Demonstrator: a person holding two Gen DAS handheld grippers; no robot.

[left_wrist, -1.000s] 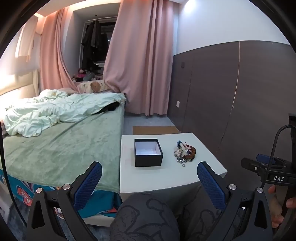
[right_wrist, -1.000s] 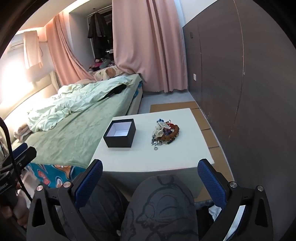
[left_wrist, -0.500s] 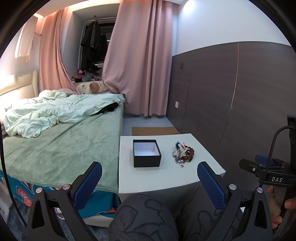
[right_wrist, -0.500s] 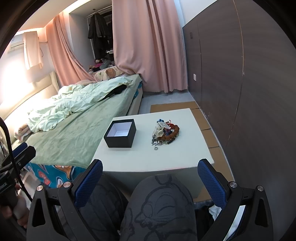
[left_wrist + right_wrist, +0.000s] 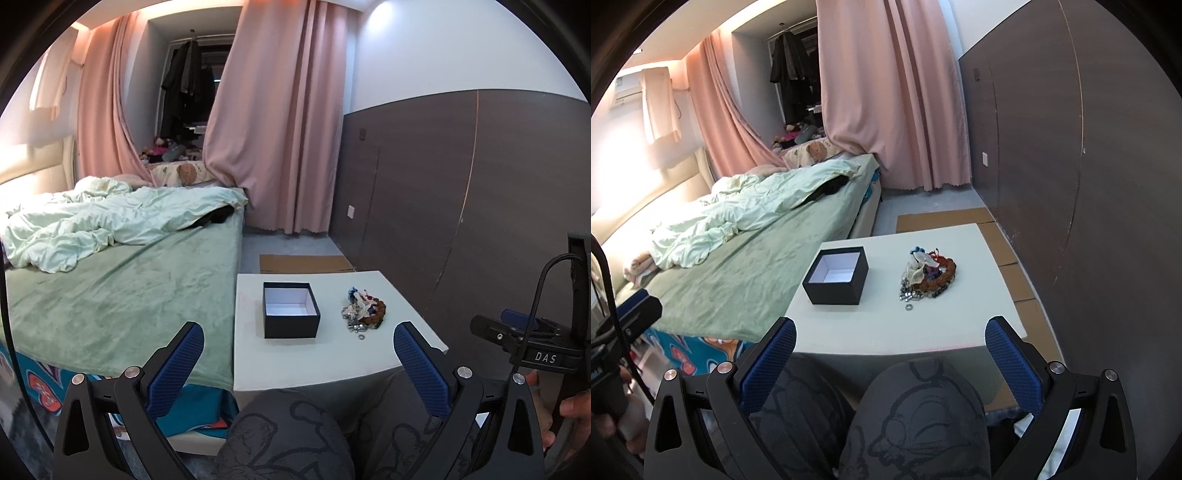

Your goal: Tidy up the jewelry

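Note:
A pile of jewelry (image 5: 364, 310) with brown beads, small metal rings and bits of cloth lies on a white low table (image 5: 369, 362); it also shows in the right wrist view (image 5: 929, 275). An open black box (image 5: 290, 309) with a white inside stands left of the pile, also in the right wrist view (image 5: 836, 275). My left gripper (image 5: 297, 363) is open and empty, held back over my knees. My right gripper (image 5: 890, 356) is open and empty, also short of the table (image 5: 923, 332).
A bed (image 5: 122, 291) with a green cover and rumpled quilt adjoins the table's left side. A dark panelled wall (image 5: 461, 192) runs along the right. Pink curtains (image 5: 273, 129) hang behind. Cardboard (image 5: 304, 263) lies on the floor beyond the table. My knees (image 5: 912, 417) fill the foreground.
Both views have shifted only slightly; the table and box sit marginally differently in frame. Both grippers stay open and empty, and nothing on the table has moved.

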